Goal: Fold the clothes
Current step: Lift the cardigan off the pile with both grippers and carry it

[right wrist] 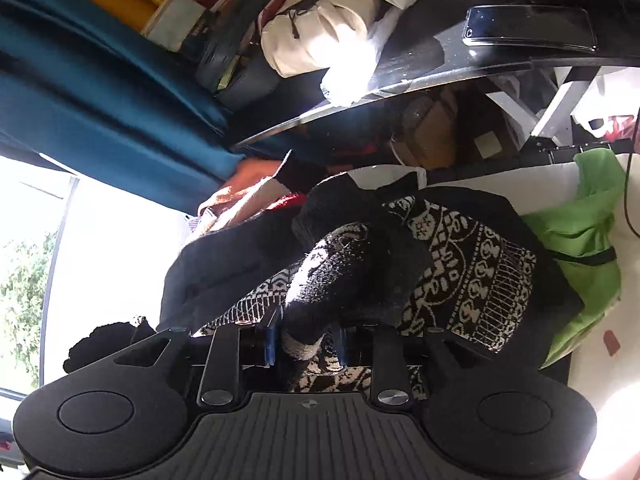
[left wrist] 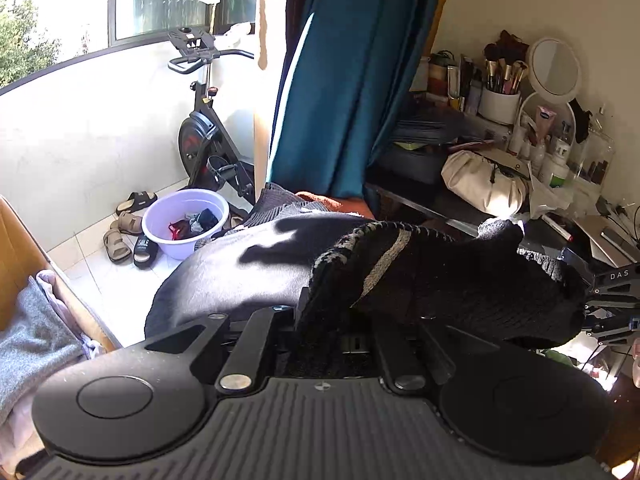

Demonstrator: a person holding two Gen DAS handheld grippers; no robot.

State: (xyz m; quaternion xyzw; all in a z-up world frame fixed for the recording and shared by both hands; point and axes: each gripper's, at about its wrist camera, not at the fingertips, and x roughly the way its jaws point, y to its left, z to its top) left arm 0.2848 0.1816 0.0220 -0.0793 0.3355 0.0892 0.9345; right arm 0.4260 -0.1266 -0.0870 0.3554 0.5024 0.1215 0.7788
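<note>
Black knit with a grey stripe, the sock (left wrist: 440,280) hangs stretched between the two claws. In the left wrist view its long axis runs left to right across the frame: one end is pinched deep in the left claw (left wrist: 320,332), whose jaws stand narrow on the fabric, and the other end reaches to the right claw (left wrist: 600,300) at the frame's right edge. The stripe crosses the sock at a slant near the left end.

In the right wrist view the sock (right wrist: 352,264) runs up and away from the right claw (right wrist: 306,344), which is clamped narrow on its ribbed grey cuff; the blue pads (right wrist: 272,340) press on either side of it. The sock points toward the desk (right wrist: 400,76) above.

Under the sock lies a patterned black-and-white garment (right wrist: 472,256), with a green cloth (right wrist: 580,232) just beside it on the right. A plain dark garment (left wrist: 248,272) spreads below the sock in the left view. A teal curtain (left wrist: 360,80) hangs behind, a lilac basin (left wrist: 184,224) stands on the floor, and a phone (right wrist: 528,26) lies on the desk.
</note>
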